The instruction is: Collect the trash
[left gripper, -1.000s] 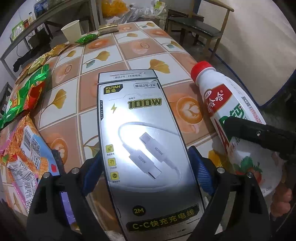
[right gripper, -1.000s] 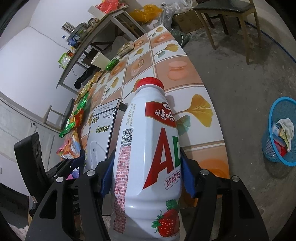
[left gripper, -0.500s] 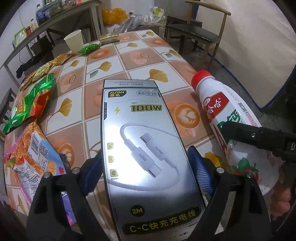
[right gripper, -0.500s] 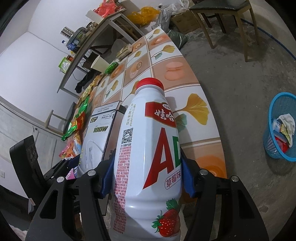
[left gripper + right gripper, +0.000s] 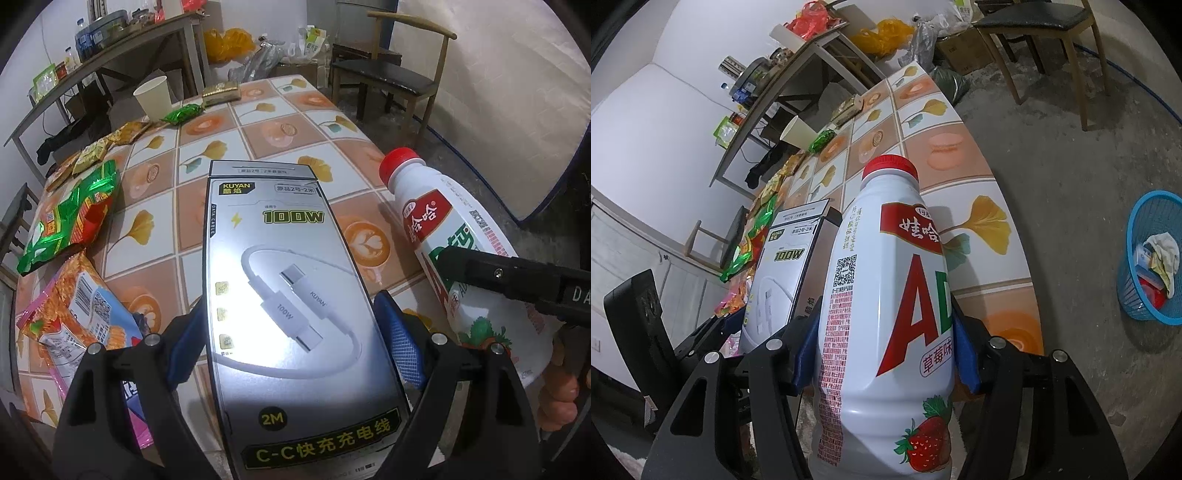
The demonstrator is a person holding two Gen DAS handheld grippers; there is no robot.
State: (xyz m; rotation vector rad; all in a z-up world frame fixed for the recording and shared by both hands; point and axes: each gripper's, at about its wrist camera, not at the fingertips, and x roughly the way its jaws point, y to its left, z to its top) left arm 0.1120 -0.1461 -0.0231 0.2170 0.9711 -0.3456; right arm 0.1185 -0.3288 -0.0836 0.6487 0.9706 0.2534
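- Tiled in orange and white with leaf prints, the table (image 5: 229, 155) fills the background of both views, wrappers strewn along its left edge; a bare concrete floor lies off its right edge.
- Clamped between the blue pads, the left gripper (image 5: 291, 332) holds a flat silver cable box printed "100W" (image 5: 280, 280), its long axis running straight out from the claw over the table.
- Likewise clenched, the right gripper (image 5: 886, 350) grips a white plastic drink bottle with a red cap and strawberry label (image 5: 886, 295), cap pointing away from the claw.
- Beyond the table edge, well apart to the right on the floor, stands a blue plastic mesh basket (image 5: 1145, 306) already holding scraps; the bottle hand looks nearer to it, so both loads must travel right and down.
- Compared with a second ago, both grips are unchanged; the left view now shows more of the far room, the box tilted slightly.
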